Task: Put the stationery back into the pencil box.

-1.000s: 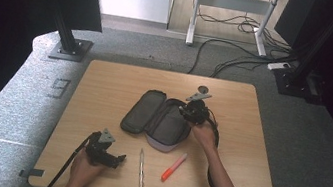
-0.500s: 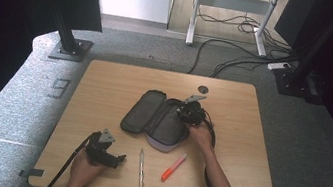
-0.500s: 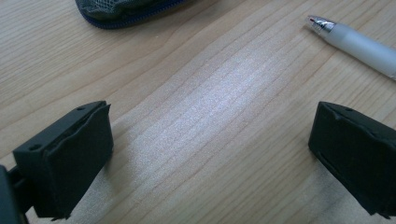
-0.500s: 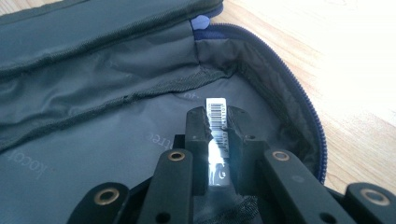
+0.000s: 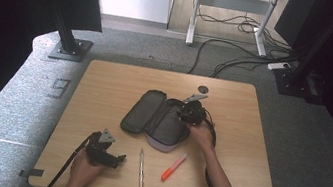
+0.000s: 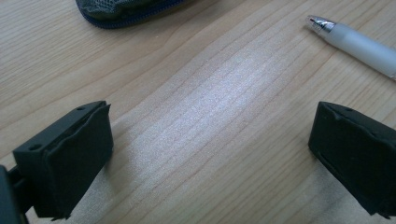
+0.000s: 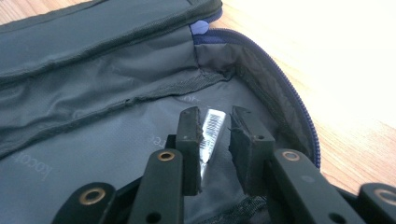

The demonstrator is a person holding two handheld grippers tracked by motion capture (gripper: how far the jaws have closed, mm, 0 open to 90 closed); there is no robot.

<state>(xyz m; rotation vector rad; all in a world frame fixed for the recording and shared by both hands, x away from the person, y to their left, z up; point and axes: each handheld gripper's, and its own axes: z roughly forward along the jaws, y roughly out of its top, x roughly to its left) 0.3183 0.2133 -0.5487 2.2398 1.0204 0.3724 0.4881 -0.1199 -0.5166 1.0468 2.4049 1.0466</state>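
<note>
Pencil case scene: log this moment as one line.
right gripper: jaws just opening, over silver item inside open pencil case | left gripper: open, empty | pen, orange marker: on table

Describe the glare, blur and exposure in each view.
High view: even light, dark upper corners, sharp table. Left gripper view: pale sheen on the wood between the jaws, pen slightly soft. Right gripper view: tabletop beyond the pencil case blown out white, the near jaws blurred.
</note>
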